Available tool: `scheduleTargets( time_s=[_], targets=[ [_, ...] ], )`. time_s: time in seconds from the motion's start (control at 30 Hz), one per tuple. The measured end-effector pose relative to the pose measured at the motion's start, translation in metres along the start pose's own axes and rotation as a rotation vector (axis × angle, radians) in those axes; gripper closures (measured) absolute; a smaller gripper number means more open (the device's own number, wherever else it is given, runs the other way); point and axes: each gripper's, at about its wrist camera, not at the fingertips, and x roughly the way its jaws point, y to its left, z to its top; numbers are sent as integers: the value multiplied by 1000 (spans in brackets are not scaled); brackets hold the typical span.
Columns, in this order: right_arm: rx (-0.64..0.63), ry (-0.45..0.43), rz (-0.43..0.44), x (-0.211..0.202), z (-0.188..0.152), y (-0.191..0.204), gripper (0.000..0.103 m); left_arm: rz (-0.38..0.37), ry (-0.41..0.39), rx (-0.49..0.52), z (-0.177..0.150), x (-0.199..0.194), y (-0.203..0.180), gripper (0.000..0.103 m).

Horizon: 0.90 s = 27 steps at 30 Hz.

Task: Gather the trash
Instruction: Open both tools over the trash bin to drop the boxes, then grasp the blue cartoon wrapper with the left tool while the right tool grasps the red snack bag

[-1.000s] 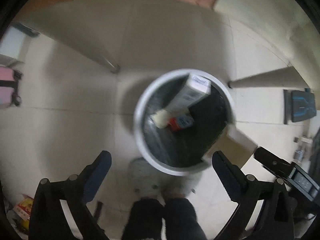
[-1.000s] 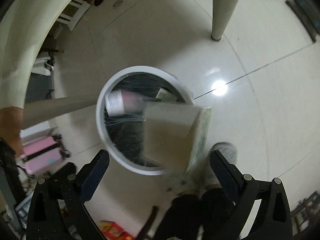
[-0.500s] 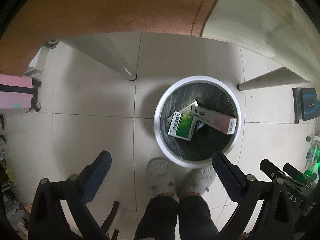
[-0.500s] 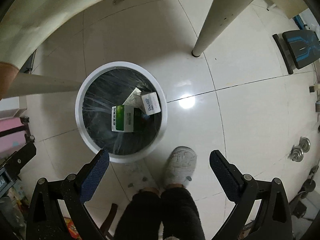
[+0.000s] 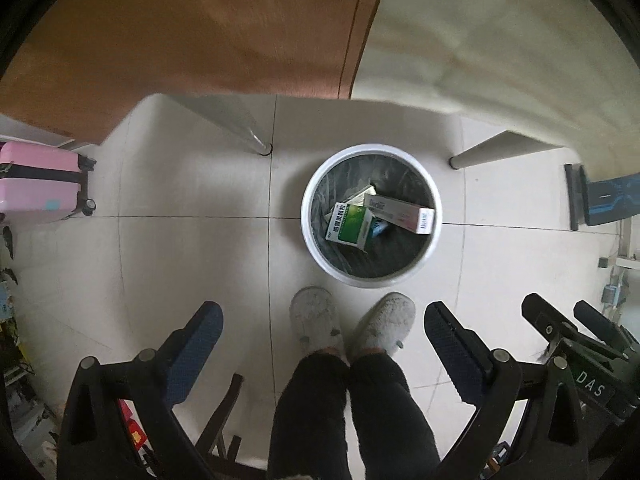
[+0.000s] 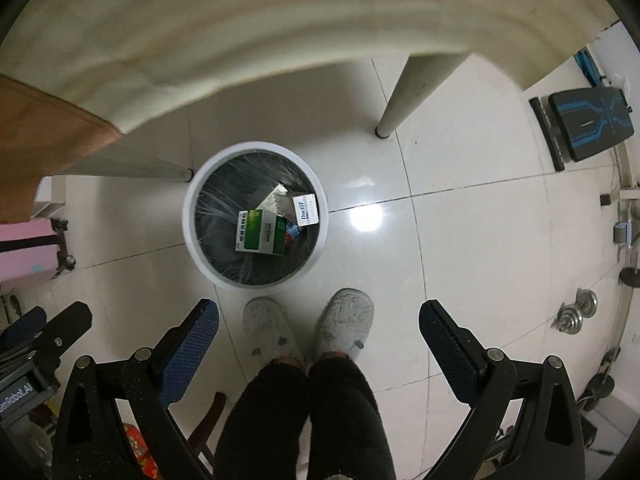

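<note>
A round white waste bin lined with a black plastic bag stands on the pale tiled floor, between two light table legs. Inside it lie the collected items: a green-and-white cardboard box lies on top toward the left, a long white carton printed "Doctor" leans against the right wall of the bin with one end raised, and a flat grey-green packet shows behind them. A small red-and-blue scrap peeks out just beside the green box in the right wrist view.

Directly in front of the bin are the person's two grey fuzzy slippers, side by side, with black trouser legs above them.

The left gripper hangs over the floor with its blue-padded fingers spread wide and nothing between them. The right gripper is likewise spread wide and empty, held near the left one.

Above the bin runs the edge of a table covered in cream cloth and, to the left, brown cloth. A pink suitcase stands at far left; a black-and-blue bench pad and small metal dumbbells lie at right.
</note>
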Motion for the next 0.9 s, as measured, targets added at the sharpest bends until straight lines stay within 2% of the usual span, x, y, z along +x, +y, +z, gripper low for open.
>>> scheduleTargets(
  time_s=[0.27, 0.57, 0.67, 0.8, 0.9],
  targets=[
    [4, -41, 31, -115, -23, 3, 2, -21, -55, 21, -20, -107, -3, 0],
    [49, -116, 124, -248, -44, 6, 2, -67, -218, 32, -27, -230, 0, 0],
    [79, -160, 169, -286, -35, 2, 2, -37, -304, 36, -14, -265, -4, 0],
    [120, -226, 196, -328, -7, -13, 2, -6, -402, 37, 19, -300, -16, 0],
    [150, -257, 199, -350, 26, -33, 2, 21, -433, 29, 47, -316, -24, 0]
  ],
)
